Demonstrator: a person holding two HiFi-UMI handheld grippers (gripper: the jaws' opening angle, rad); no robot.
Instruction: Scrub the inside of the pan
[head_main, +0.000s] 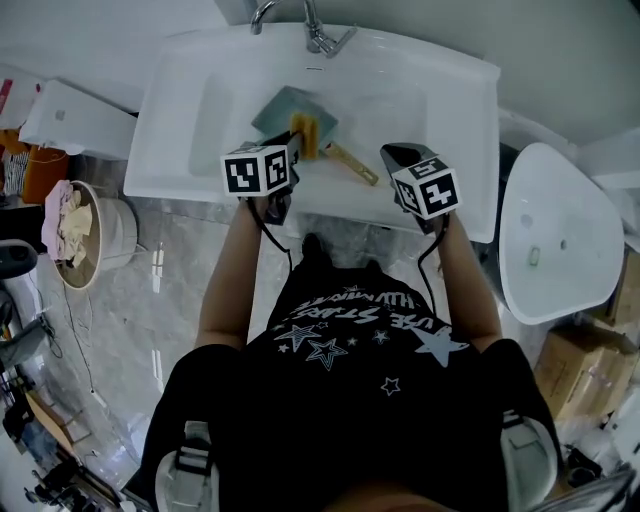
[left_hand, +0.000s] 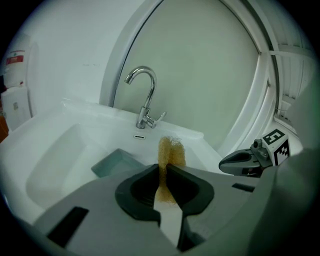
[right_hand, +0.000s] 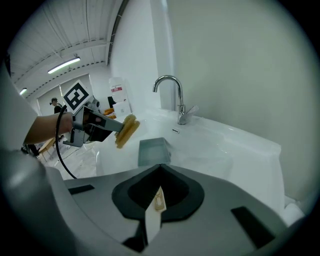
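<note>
The pan (head_main: 283, 110), a square grey-green one, sits in the white sink (head_main: 170, 130), just below the tap (head_main: 320, 35). Whether it rests on the bottom of the sink or hangs a little above it I cannot tell. Its wooden handle (head_main: 350, 165) runs out slantwise toward the person's right side.

The right gripper (right_hand: 159, 192) has its jaws pressed together on a thin tan sliver, which looks to be the end of that wooden handle. From that gripper's own view the pan lies straight ahead, just beyond the jaw tips.

The left gripper (left_hand: 166, 167) is clamped on a coarse yellow sponge (left_hand: 171, 151), which stands upright between the jaws and pokes out past them. From above, the sponge appears over the pan's near edge. From the right gripper view it is held up to the left of the pan, apart from it and not touching the inside.

The two grippers are side by side at the sink's front rim, marker cubes upward. The person holding them wears a black T-shirt (head_main: 350, 390) printed with white stars.

On the tiled floor to the person's left stands a pale bucket (head_main: 110, 235) stuffed with cloths. To the right is a white oval fixture (head_main: 555, 230), with cardboard boxes (head_main: 575, 370) beyond it.
</note>
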